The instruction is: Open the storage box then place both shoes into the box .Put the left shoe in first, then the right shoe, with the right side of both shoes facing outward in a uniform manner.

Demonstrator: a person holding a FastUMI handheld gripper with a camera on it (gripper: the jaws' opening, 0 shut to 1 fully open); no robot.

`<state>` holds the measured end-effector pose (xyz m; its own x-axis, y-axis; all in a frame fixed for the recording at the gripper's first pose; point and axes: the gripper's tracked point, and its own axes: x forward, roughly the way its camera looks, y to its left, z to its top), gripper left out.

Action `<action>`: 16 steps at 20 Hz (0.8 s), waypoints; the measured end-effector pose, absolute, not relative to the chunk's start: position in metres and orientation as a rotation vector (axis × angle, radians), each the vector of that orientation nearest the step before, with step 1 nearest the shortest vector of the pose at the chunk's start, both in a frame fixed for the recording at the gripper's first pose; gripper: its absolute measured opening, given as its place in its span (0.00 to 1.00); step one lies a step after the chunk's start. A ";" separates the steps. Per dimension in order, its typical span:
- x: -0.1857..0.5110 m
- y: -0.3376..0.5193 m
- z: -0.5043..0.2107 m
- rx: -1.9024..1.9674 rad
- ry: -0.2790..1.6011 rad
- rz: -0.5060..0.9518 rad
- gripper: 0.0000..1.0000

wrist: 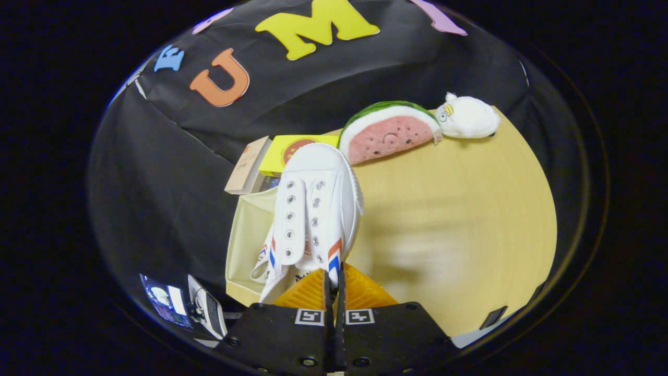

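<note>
**Shoe pinched and hanging over the table edge**

Your gripper (334, 279) is pinching the heel rim of the white shoe (313, 209), its fingers nearly together on that thin edge. The shoe is pointing toe-away, over what seems to be a pale box (245, 245) at the wooden table (459, 219)'s edge. Beyond it, books (261, 162), a watermelon plush (389, 130) and a white plush (467, 117) are sitting.

No print on the boxes (271, 159) or shoe (315, 209) is legible.
</note>
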<state>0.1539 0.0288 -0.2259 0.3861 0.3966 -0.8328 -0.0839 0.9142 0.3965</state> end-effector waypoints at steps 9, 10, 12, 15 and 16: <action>0.158 0.154 -0.266 0.117 1.111 0.204 0.00; 0.159 0.162 -0.276 0.109 1.119 0.188 0.00; 0.161 0.174 -0.292 0.102 1.124 0.157 0.00; 0.161 0.178 -0.306 0.077 1.103 0.094 0.00; 0.164 0.176 -0.311 0.047 1.096 0.070 0.00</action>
